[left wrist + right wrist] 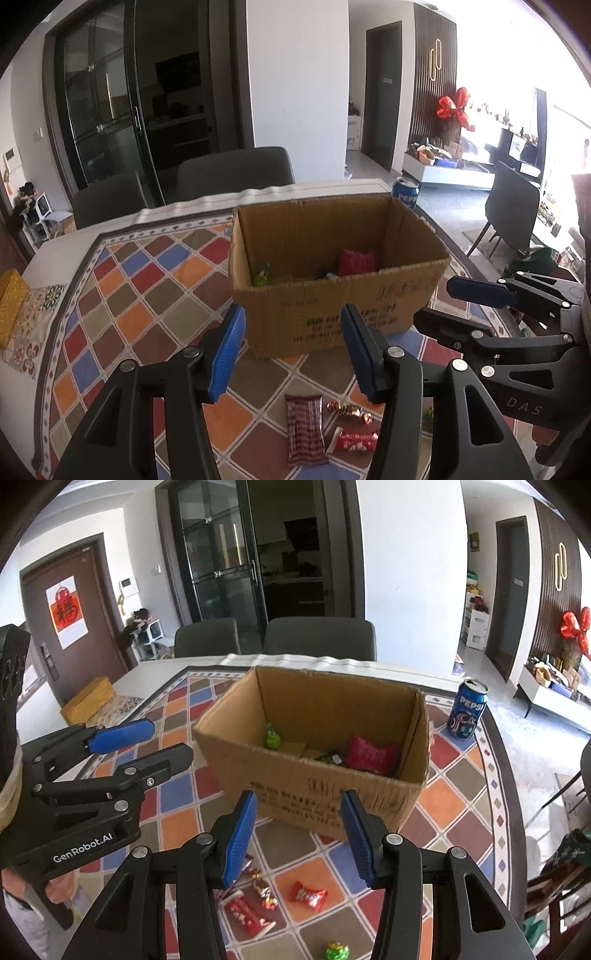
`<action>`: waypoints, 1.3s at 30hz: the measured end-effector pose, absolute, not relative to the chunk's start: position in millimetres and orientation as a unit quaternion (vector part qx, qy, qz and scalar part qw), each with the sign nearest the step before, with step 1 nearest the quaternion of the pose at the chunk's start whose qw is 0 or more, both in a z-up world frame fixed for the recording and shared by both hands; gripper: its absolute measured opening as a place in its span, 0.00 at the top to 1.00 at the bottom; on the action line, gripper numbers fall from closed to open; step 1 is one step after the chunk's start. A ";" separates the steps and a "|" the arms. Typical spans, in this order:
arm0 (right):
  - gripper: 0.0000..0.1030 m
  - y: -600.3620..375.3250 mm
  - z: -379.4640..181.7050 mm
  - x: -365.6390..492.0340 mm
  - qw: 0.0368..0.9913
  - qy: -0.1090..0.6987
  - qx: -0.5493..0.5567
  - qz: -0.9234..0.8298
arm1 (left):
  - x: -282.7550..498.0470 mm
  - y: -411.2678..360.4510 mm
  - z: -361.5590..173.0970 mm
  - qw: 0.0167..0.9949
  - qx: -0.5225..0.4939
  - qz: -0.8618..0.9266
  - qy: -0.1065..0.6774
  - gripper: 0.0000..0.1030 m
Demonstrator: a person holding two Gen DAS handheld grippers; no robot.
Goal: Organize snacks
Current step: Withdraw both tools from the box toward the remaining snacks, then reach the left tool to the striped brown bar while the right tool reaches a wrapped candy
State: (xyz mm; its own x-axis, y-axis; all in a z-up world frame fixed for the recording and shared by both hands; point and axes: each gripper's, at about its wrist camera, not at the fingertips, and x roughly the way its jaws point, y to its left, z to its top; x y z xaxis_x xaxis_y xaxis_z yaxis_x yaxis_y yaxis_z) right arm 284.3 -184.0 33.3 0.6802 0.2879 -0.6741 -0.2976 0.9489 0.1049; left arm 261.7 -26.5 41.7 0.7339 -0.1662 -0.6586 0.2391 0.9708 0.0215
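Just now both tongs hang empty above the near side of the table, jaws parted with nothing between them. The left gripper (293,350) stands moderately open, and beneath it, on the patterned tablecloth (147,295), lie a dark red striped packet (304,428), a red-and-white wrapped bar (354,439) and a small red-gold candy (349,408), all below the fingertips and untouched. The right gripper (299,830) is spread about as wide; under it lie a red wrapped bar (245,915), a red candy (308,895), a smaller foil candy (262,886) and, nearest, a green-yellow candy (337,952). Each gripper shows in the other's view, close beside it.

Farther off, directly ahead of both tongs, stands the open cardboard box (314,790), its near wall between the fingers and the snacks already inside: a red pouch (373,755), a green candy (272,738) and a dark green wrapper (330,757). To the far right of the box, apart from it, a blue Pepsi can (467,712) stands upright. At the table's left edge lies a yellow box (88,699). Two grey chairs (317,637) stand at the far side.
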 end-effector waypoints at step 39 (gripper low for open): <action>0.53 -144.5 -79.2 270.5 0.839 0.493 -0.081 0.216 | 249.0 -23.4 -102.6 0.851 0.071 -0.159 0.496 0.48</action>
State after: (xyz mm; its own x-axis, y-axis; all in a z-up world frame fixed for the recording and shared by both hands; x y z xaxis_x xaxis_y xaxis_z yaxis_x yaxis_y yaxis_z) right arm 270.5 -144.5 -79.2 0.4204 0.2828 -0.8621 -0.4430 0.8932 0.0770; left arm 249.0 -23.4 -102.6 0.4568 -0.1991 -0.8670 0.3402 0.9396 -0.0365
